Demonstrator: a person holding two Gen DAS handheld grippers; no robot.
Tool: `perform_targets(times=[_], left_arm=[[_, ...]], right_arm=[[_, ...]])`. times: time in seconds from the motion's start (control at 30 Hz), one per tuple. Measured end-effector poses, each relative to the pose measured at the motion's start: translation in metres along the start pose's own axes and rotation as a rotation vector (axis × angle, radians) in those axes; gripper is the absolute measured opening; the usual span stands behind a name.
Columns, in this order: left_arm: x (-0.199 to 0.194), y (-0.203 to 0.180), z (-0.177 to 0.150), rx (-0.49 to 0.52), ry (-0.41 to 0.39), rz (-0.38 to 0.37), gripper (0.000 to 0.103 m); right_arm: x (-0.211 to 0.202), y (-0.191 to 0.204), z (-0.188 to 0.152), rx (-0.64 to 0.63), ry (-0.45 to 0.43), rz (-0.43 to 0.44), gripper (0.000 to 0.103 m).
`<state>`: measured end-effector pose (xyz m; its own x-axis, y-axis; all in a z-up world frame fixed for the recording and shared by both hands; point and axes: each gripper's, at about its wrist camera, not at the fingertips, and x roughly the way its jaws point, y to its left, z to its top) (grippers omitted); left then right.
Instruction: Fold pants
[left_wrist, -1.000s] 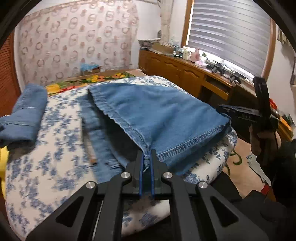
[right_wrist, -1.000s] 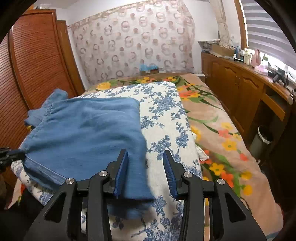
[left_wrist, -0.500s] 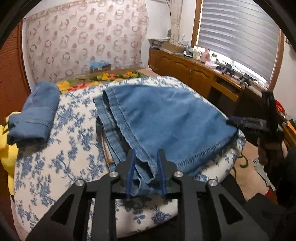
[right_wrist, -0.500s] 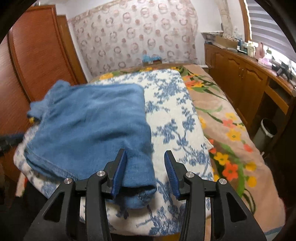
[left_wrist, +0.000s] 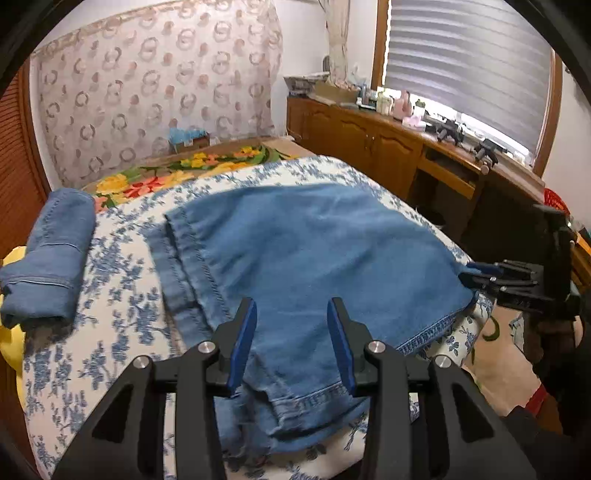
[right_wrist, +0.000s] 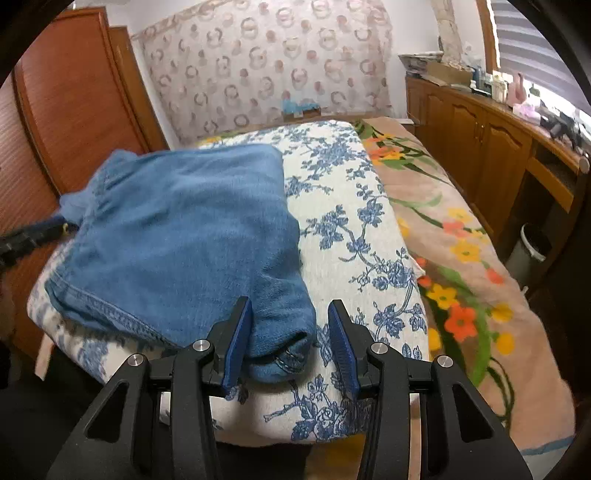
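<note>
The blue denim pants (left_wrist: 310, 258) lie folded over on the blue-flowered white cover (left_wrist: 110, 325) of the bed; they also show in the right wrist view (right_wrist: 184, 236). My left gripper (left_wrist: 291, 343) is open, its jaws astride the near hem of the pants without holding it. My right gripper (right_wrist: 286, 339) is open, its jaws astride the near right corner of the pants. The right gripper also shows at the far right of the left wrist view (left_wrist: 476, 273), at the pants' edge.
A second folded pair of jeans (left_wrist: 51, 258) lies at the left of the bed. A flowered blanket (right_wrist: 454, 236) covers the bed's right side. A wooden cabinet (right_wrist: 491, 147) runs along the right, a wardrobe (right_wrist: 66, 110) stands at the left, a bin (right_wrist: 528, 251) on the floor.
My left gripper was shut on the pants' hem, has let it go and opened wide. The top layer has settled flat. My right gripper stayed open and drew back a little.
</note>
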<state>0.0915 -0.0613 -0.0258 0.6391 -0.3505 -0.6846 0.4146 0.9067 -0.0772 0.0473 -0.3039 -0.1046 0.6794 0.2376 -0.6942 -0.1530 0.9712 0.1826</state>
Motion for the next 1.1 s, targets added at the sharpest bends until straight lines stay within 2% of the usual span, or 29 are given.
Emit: perform_targets(times=[0.33,0.5,0.7,0.73,0.8,0.83,0.9,1.1], left_arm=[[0.030,-0.010,-0.005,0.015,0.051,-0.015,0.038],[0.044,-0.004,-0.012,-0.006,0.081,-0.008,0.038],[0.051,0.004,-0.019,-0.037,0.079,-0.045,0.039],[0.051,0.004,-0.020,-0.039,0.078,-0.050,0.039],[0.049,0.006,-0.021,-0.047,0.072,-0.054,0.039],[0.049,0.007,-0.022,-0.051,0.071,-0.054,0.039],[0.043,0.010,-0.023,-0.059,0.067,-0.043,0.039],[0.009,0.036,-0.024,-0.103,0.004,0.003,0.039]], right_arm=[[-0.001,-0.003,0.010,0.062,-0.079,0.048,0.043],[0.013,0.003,0.008,0.051,-0.048,0.036,0.043],[0.019,-0.003,0.007,0.112,-0.025,0.077,0.043],[0.019,-0.002,0.007,0.118,-0.021,0.088,0.031],[0.022,0.001,0.007,0.130,0.002,0.153,0.021],[0.021,0.001,0.009,0.129,0.003,0.158,0.015],[0.018,0.005,0.014,0.112,0.000,0.161,0.011],[-0.018,0.042,0.057,0.036,-0.127,0.199,0.010]])
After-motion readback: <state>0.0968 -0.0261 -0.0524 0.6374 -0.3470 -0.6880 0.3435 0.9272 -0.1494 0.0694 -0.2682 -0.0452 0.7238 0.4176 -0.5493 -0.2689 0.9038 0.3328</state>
